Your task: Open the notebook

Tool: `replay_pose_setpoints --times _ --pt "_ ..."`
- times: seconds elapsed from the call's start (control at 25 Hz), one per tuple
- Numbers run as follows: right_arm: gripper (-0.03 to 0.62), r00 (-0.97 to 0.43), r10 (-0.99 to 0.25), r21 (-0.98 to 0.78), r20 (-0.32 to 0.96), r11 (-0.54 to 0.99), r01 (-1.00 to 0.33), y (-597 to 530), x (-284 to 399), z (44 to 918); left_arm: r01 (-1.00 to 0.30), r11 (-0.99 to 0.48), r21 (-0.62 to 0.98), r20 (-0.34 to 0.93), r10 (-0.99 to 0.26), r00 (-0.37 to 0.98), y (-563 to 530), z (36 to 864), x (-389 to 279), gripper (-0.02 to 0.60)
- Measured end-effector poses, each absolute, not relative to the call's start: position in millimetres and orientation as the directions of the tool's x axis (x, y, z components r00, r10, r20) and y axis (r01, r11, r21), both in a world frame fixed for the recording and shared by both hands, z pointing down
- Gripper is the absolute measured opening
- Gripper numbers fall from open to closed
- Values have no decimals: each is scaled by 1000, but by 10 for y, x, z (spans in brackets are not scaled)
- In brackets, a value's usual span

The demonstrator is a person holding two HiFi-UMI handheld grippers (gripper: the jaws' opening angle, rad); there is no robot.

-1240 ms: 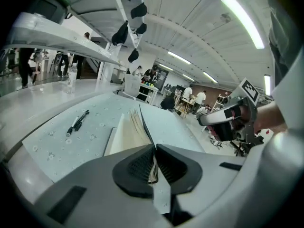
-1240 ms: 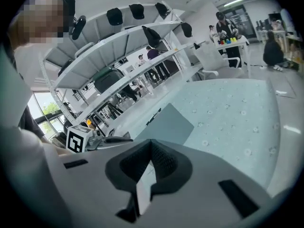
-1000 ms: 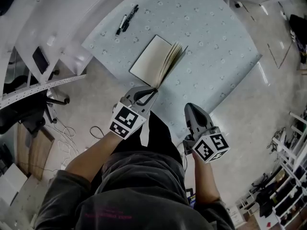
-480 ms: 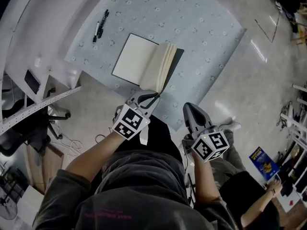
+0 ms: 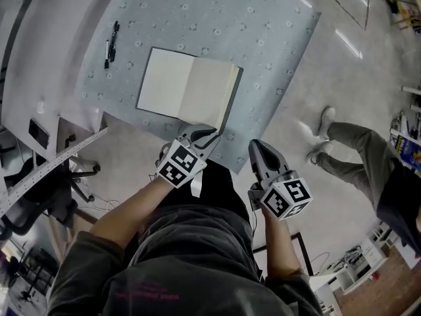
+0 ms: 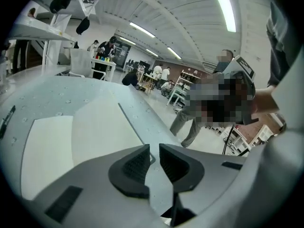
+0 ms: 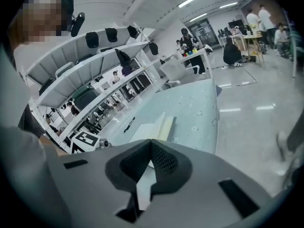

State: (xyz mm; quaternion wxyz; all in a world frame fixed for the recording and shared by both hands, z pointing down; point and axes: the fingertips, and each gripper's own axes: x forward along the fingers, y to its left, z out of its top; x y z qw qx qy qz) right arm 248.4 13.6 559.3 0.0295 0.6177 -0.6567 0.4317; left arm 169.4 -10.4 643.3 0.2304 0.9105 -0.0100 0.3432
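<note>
Notebook (image 5: 187,87) open flat, spread running left-right

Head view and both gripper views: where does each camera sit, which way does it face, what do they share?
Head view: on the person's head, facing steeply down at the open notebook on the table; forearms, left gripper, right gripper show.
Left gripper view: on that gripper, facing across the notebook; its jaws show, opening, nothing between.
Right gripper view: on that gripper, facing the notebook; its shut jaws show.
Shared: all see the notebook.
</note>
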Motion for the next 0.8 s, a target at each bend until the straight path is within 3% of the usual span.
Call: replay_pose_setpoints --times 0.12,0.8 --pt "3 -228 -786 -535 575 -150 -831 162 2528 5634 -158 -890 427 627 166 761 -62 6467 1759 75" --pt "3 -233 -786 -543 572 -150 -826 35 2650 5696 -186 -904 385 625 107 774 -388 6302 1901 77"
